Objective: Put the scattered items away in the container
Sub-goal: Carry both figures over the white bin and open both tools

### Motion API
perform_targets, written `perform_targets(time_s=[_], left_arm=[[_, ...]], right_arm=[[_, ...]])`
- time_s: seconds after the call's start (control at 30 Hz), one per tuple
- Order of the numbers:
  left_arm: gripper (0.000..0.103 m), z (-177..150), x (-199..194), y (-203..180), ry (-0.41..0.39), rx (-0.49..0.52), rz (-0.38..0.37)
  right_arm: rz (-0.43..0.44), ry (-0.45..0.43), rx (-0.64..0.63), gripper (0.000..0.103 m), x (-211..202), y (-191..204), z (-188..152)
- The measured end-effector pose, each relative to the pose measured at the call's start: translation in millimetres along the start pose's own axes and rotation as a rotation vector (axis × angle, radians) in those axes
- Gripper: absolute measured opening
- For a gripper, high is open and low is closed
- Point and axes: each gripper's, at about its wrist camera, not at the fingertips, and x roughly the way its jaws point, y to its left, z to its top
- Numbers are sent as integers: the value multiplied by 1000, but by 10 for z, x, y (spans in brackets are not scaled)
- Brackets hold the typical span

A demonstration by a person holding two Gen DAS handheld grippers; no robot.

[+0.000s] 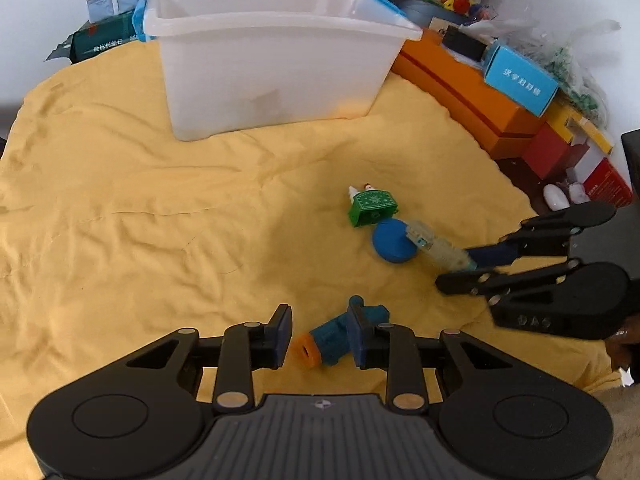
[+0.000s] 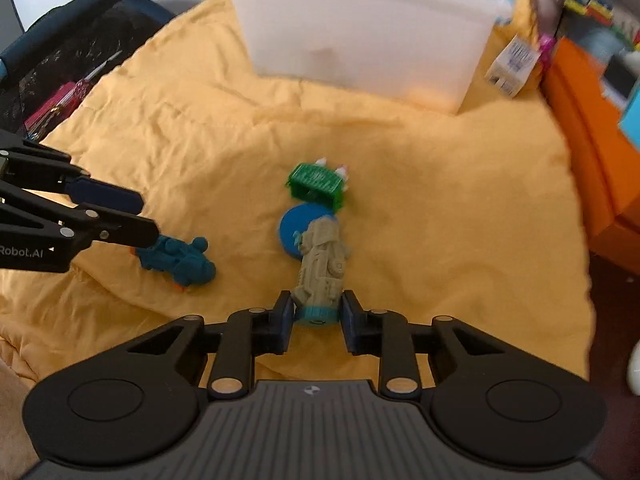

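A white plastic bin (image 1: pixel 276 68) stands at the far side of a yellow cloth (image 1: pixel 120 220); it also shows in the right wrist view (image 2: pixel 368 40). My left gripper (image 1: pixel 320 336) is open, its fingers either side of a teal toy with an orange tip (image 1: pixel 332 338). My right gripper (image 2: pixel 316 318) is open around the blue end of a grey-green toy (image 2: pixel 322 268), which rests partly on a blue disc (image 2: pixel 298 226). A green toy (image 2: pixel 316 184) lies just beyond. The right gripper also shows in the left wrist view (image 1: pixel 476 268).
Orange boxes (image 1: pixel 472 92), a blue box (image 1: pixel 520 80), red boxes and loose clutter line the right edge of the cloth. A green pack (image 1: pixel 104 38) and more clutter sit behind the bin. A dark bag (image 2: pixel 68 56) lies at the left.
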Motion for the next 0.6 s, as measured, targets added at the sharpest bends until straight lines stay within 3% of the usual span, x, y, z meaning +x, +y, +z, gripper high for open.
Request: perform_targets(time_s=[0.1, 0.23, 0.33, 0.37, 0.43, 0.5, 0.6], left_arm=[[43, -16, 38, -88, -4, 78, -51], [46, -53, 208, -243, 38, 263, -1], [47, -102, 319, -283, 82, 361, -6], [45, -103, 320, -292, 78, 368, -4], [31, -87, 307, -285, 76, 351, 8], [30, -67, 249, -242, 61, 286, 8], [30, -29, 99, -183, 24, 184, -20]], right_arm=[[-20, 18, 1, 28, 7, -48, -30], [16, 50, 34, 29, 39, -60, -68], [3, 37, 36, 36, 56, -32, -84], [3, 34, 40, 39, 72, -37, -75], [4, 17, 49, 39, 101, -49, -66], [3, 8, 41, 30, 126, -33, -72], [-9, -2, 2, 30, 84, 25, -92]])
